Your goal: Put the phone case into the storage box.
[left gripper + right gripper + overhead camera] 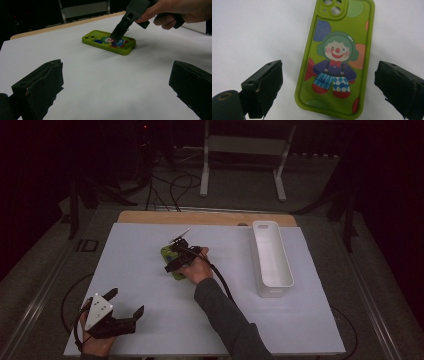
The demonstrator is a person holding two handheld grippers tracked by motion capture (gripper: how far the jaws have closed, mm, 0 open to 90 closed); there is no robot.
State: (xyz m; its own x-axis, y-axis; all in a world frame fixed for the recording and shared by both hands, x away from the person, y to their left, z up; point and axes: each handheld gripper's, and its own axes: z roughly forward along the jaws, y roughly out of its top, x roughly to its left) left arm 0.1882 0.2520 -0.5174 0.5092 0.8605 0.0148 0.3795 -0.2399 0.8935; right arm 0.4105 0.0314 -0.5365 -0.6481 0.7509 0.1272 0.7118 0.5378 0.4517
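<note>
- Tongs, right (174, 261): held over the middle of the table, pointed down at the phone case; jaws are spread wide and stand one to each long side of the case, nothing gripped between them. In the right gripper view the tongs (328, 87) are seen just above the case, jaws clear of both edges.
- Tongs, left (126, 304): held low at the near left corner of the table, well apart from the case; jaws spread wide, nothing held. From the left gripper view (116, 82) bare table is seen between the jaws, with the case farther off.
- Table (150, 310): white top, wooden strip along the far edge.
- Tray (272, 281): white, long and narrow, set lengthwise at the right of the table; nothing is seen in it.
- Phone case (337, 57): green, clown figure printed on the back, camera cut-out at the far end; laid flat, picture side up, near the table's middle, left of the tray and well apart from it.
- Step in hand, as judged: the approach to a pick-up of the case by the right tongs; the grip is not yet made.
- Next move, as judged: the right tongs are to be lowered until the jaws flank the case's long edges at table level, then closed squarely across its width. A skewed closing could let the flat case slip or pivot.
</note>
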